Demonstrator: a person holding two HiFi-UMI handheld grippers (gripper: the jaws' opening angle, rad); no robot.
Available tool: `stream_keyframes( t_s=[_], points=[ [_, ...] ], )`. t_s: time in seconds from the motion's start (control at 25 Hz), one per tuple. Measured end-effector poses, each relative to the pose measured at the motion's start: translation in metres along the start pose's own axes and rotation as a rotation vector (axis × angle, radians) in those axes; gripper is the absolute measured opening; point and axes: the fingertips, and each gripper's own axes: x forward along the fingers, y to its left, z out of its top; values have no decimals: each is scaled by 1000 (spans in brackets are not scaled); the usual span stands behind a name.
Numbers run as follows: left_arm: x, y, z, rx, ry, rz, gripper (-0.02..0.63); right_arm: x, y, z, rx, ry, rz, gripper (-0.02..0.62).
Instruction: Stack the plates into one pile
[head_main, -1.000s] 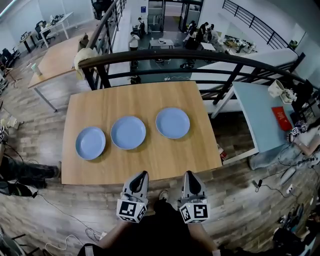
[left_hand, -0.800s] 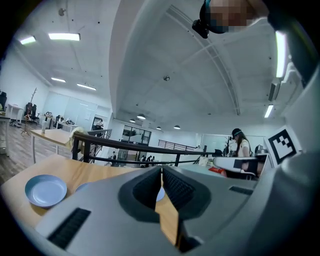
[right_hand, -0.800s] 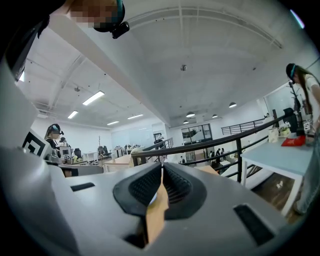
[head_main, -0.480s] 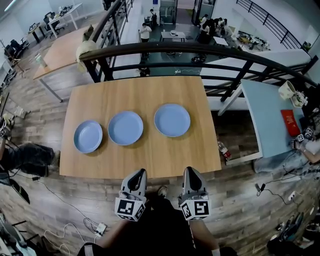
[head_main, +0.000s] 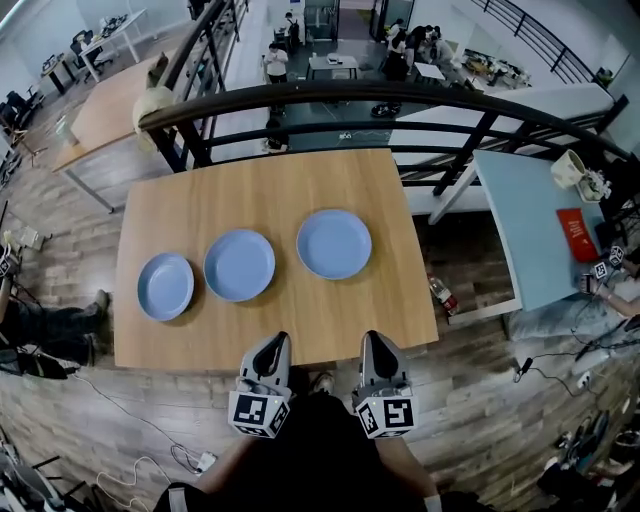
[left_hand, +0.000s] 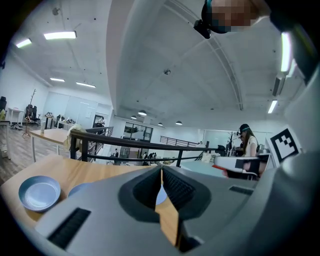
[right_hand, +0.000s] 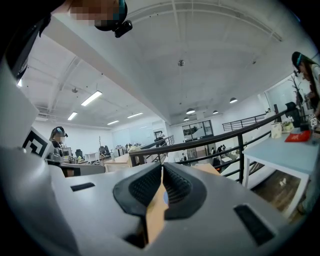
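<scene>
Three light blue plates lie in a row on the wooden table (head_main: 350, 310): a left plate (head_main: 165, 286), a middle plate (head_main: 239, 265) and a right plate (head_main: 333, 243). None overlaps another. My left gripper (head_main: 277, 342) and right gripper (head_main: 368, 340) hover side by side at the table's near edge, both shut and empty, well short of the plates. In the left gripper view the left plate (left_hand: 39, 193) shows at the lower left, beyond my left gripper (left_hand: 161, 168), whose jaws meet. The right gripper view shows my right gripper (right_hand: 162, 167) with its jaws pressed together, and a sliver of blue behind them.
A dark curved railing (head_main: 400, 100) runs along the table's far side. A pale blue table (head_main: 530, 230) with a red item stands to the right. Cables lie on the wood floor (head_main: 140, 440) at the lower left. A person's legs (head_main: 50, 335) show at the left edge.
Both grippers have edged toward the table's near edge. The table and plates have shifted left in the head view. The jaws stay shut.
</scene>
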Motion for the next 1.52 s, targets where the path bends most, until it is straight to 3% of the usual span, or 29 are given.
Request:
stream_keyframes(
  t_s=[0.84, 1.16, 1.52],
  points=[
    [106, 75, 23, -18, 33, -92, 29, 104, -10, 2, -15, 34, -126, 34],
    [144, 91, 28, -40, 28, -39, 29, 147, -33, 0, -9, 74, -85, 34],
    [183, 90, 7, -63, 82, 72, 29, 196, -82, -6, -14, 120, 4, 34]
  ],
)
